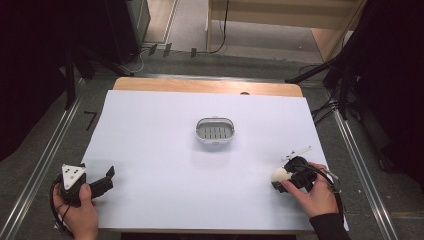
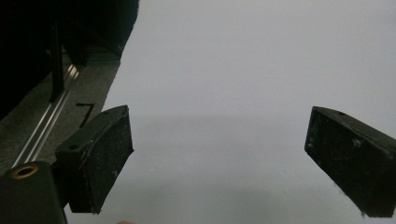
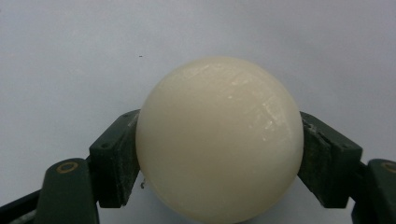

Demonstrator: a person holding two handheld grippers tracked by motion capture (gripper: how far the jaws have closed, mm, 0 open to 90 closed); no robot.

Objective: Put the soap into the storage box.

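A cream-white ball (image 3: 219, 140) sits squeezed between both black jaws of my right gripper (image 3: 219, 158). From above, that ball (image 1: 280, 174) and the right gripper (image 1: 281, 176) lie near the table's front right, held by a hand. My left gripper (image 1: 107, 179) rests at the front left edge, its jaws spread wide; its own view shows the two pads (image 2: 100, 158) far apart with bare white surface between them. A small white oval basket (image 1: 215, 130) with a slotted grey floor stands at the table's middle, apart from both grippers.
A white sheet (image 1: 150, 150) covers the wooden table (image 1: 200, 86). Grey carpet and metal rails (image 1: 45, 160) run along both sides. Black stands and cables (image 1: 345, 100) crowd the far right.
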